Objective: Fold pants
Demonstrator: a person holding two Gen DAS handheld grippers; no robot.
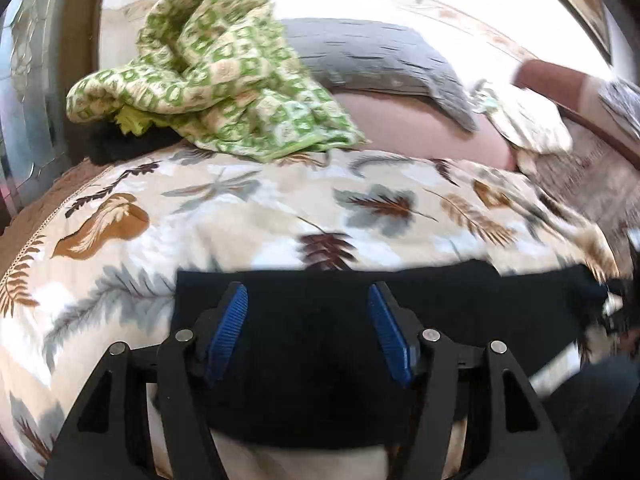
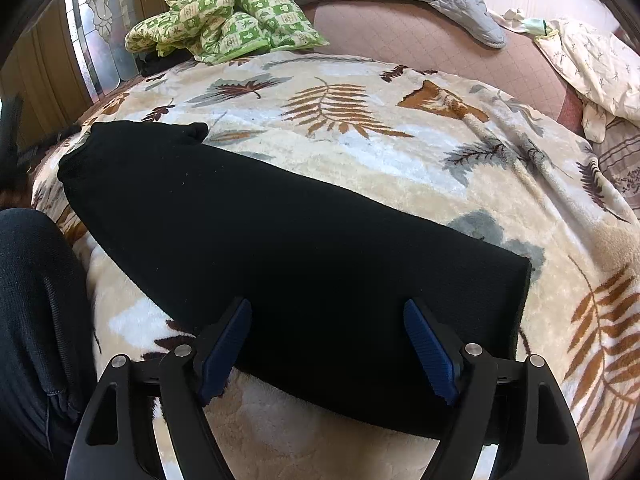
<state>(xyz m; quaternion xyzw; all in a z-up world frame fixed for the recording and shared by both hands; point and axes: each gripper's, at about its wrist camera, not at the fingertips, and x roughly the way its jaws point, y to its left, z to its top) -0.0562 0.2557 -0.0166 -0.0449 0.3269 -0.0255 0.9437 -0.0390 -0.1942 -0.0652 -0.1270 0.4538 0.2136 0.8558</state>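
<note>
1. Left gripper [image 1: 308,300] hangs over black pants [image 1: 320,344], jaws wide apart, blue pads [image 1: 228,332] showing.
2. Pants lie on a leaf-print blanket [image 1: 240,216].
3. Green checked quilt [image 1: 216,68] is heaped beyond, beside a grey pillow [image 1: 380,56].

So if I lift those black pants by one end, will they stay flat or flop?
The black knit pants would likely droop: they lie limp, following the curve of the plush leaf-print blanket. They look thick and folded in layers, so probably weighty. The fuzzy blanket may drag on them rather than let them slide.
</note>
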